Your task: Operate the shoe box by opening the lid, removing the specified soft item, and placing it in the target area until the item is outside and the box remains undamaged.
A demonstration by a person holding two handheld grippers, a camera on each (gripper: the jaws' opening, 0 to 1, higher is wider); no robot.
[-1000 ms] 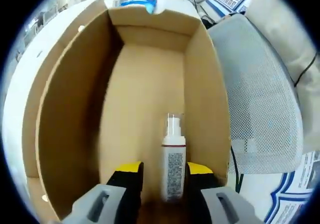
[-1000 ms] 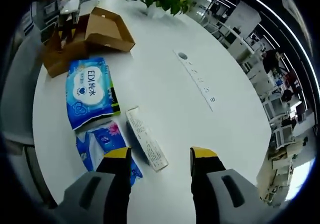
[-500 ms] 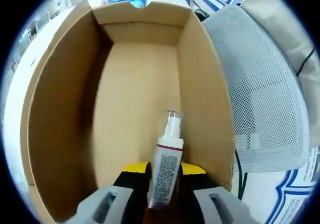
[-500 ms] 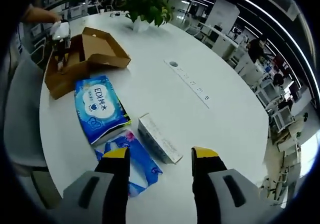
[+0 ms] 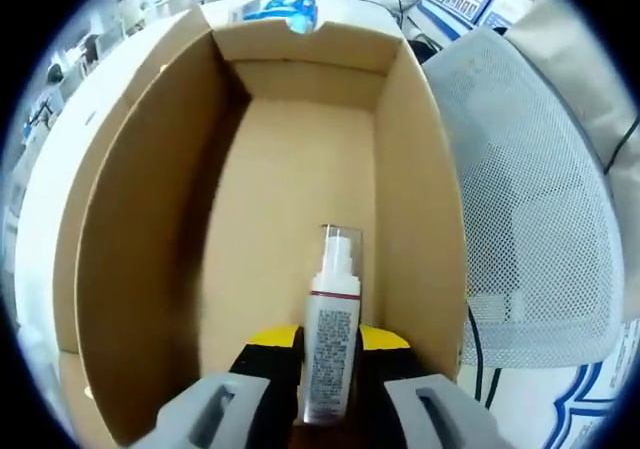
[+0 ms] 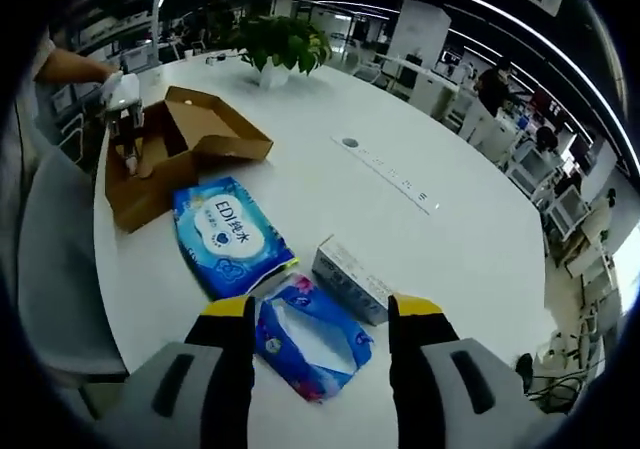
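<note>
My left gripper (image 5: 328, 344) is down inside the open shoe box (image 5: 150, 219), pinching a small white pump bottle (image 5: 331, 344) that lies on the box floor near the right wall. My right gripper (image 6: 325, 314) hangs spread and empty over the white surface (image 6: 440, 239), just above a blue tissue pack (image 6: 305, 334); a larger blue wipes pack (image 6: 232, 234) and a slim carton (image 6: 352, 281) lie beside it, between me and the far box. I judge the removal step is in hand. Next I should lift the bottle straight up, clear of the cardboard walls, then carry it toward the packs.
</note>
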